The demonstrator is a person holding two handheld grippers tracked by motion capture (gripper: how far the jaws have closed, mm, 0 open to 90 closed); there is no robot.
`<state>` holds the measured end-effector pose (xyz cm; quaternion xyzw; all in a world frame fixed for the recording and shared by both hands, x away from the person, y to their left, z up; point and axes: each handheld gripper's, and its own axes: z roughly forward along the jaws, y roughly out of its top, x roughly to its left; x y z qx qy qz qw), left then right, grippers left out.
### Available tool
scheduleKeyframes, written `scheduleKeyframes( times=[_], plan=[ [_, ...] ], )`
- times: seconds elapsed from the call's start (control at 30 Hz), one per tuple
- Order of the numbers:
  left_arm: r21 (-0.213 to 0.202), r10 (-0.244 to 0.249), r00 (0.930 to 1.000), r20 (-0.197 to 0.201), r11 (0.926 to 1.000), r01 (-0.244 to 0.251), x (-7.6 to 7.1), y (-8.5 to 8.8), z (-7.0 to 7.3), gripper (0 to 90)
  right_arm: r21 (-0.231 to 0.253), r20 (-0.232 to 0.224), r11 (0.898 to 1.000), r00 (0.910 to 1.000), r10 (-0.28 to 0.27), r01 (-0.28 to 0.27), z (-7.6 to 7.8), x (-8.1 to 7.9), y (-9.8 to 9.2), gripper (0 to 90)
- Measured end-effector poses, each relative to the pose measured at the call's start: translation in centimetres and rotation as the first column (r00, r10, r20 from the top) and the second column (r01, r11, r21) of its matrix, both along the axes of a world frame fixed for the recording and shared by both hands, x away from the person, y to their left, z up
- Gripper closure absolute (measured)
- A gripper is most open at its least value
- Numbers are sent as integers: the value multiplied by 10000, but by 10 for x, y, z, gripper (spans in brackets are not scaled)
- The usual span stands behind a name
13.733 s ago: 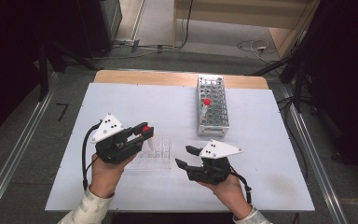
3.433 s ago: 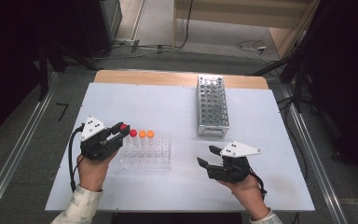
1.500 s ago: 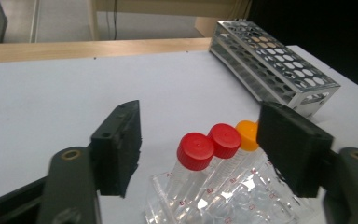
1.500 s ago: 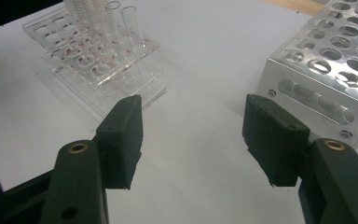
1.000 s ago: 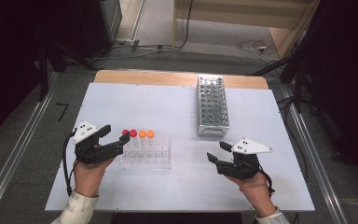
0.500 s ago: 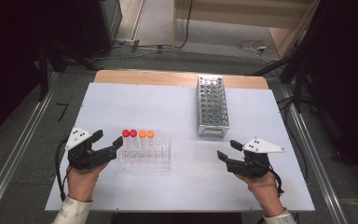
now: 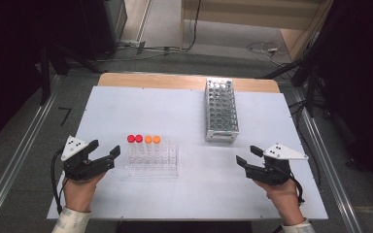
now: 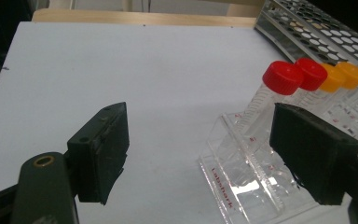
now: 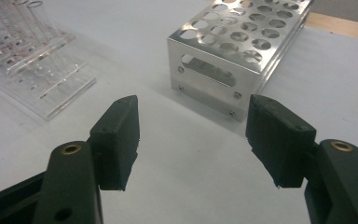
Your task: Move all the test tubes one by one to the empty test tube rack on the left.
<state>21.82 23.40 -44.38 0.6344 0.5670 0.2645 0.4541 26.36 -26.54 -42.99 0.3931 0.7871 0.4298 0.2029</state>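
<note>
Left gripper (image 7: 104, 156): fingers wide apart, just opening, empty, left of clear tube rack (image 7: 153, 159).
Right gripper (image 7: 248, 156): fingers spread, just opening, empty, near metal rack (image 7: 220, 110).

both hands rest low and well apart, left claw (image 7: 108, 154) and right claw (image 7: 246, 156) empty, jaws just opening.

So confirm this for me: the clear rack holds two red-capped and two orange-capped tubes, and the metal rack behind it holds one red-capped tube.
Wrong on the metal rack: the high view shows its holes empty, with no tube in it. The rest stands: the clear rack holds two red-capped tubes and two orange-capped tubes.
</note>
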Motion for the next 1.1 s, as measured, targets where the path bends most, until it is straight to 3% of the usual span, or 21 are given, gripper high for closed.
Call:
scheduleKeyframes(
  times=[0.33, 1.1],
  plan=[
    [10, 146, 9997, -187, 9999, -146, -2, 5, -8, 178, 67, 30, 9995, 9995, -321, 321, -1, -1, -17, 321],
    [-65, 359, 9993, -144, 9993, -360, -13, 12, -15, 165, 241, 36, 9955, 9958, -916, 915, -3, -6, -54, 320]
  ],
)
